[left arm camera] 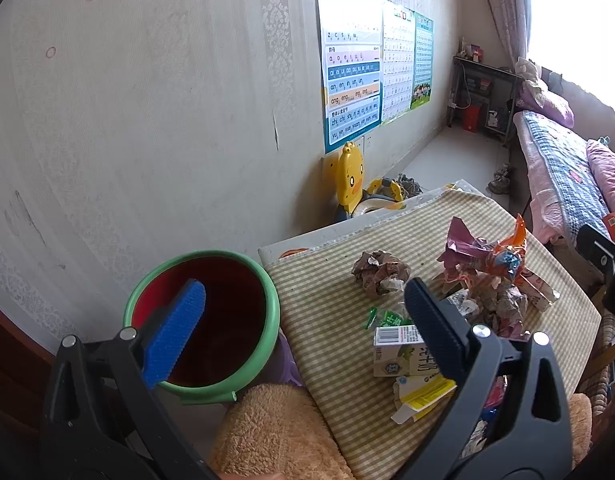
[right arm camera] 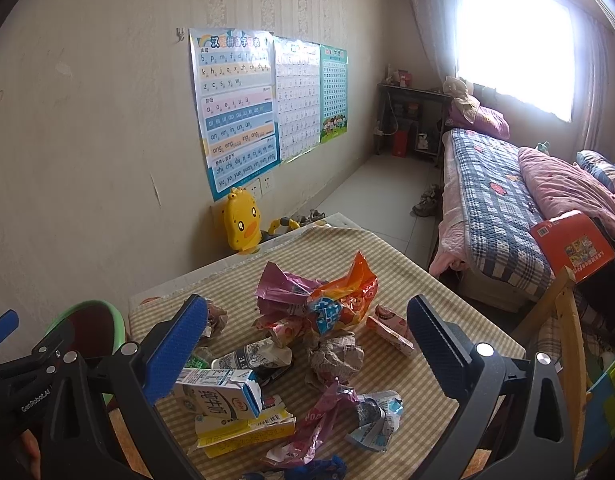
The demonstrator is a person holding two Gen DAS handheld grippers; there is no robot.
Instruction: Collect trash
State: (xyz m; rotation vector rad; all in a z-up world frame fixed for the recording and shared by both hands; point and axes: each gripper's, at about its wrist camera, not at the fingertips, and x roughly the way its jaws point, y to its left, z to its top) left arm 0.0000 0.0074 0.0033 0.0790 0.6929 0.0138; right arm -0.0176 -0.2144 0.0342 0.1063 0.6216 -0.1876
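Trash lies heaped on a striped tablecloth (right arm camera: 391,264): an orange snack bag (right arm camera: 347,300), a pink wrapper (right arm camera: 283,288), crumpled paper (right arm camera: 335,356), a milk carton (right arm camera: 219,396) and a flattened yellow box (right arm camera: 243,432). The left wrist view shows the same carton (left arm camera: 399,352), a brown paper ball (left arm camera: 381,272) and the orange bag (left arm camera: 503,256). A red bucket with a green rim (left arm camera: 203,320) stands left of the table. My left gripper (left arm camera: 303,320) is open, one finger over the bucket's mouth, the other over the table. My right gripper (right arm camera: 307,344) hangs open above the heap, holding nothing.
A wall with alphabet posters (right arm camera: 235,112) runs along the left. A yellow duck toy (right arm camera: 241,220) stands behind the table. A bed (right arm camera: 507,200) with a red box (right arm camera: 571,244) is at the right, a wooden chair frame (right arm camera: 567,320) beside the table. A tan plush cloth (left arm camera: 275,432) lies near.
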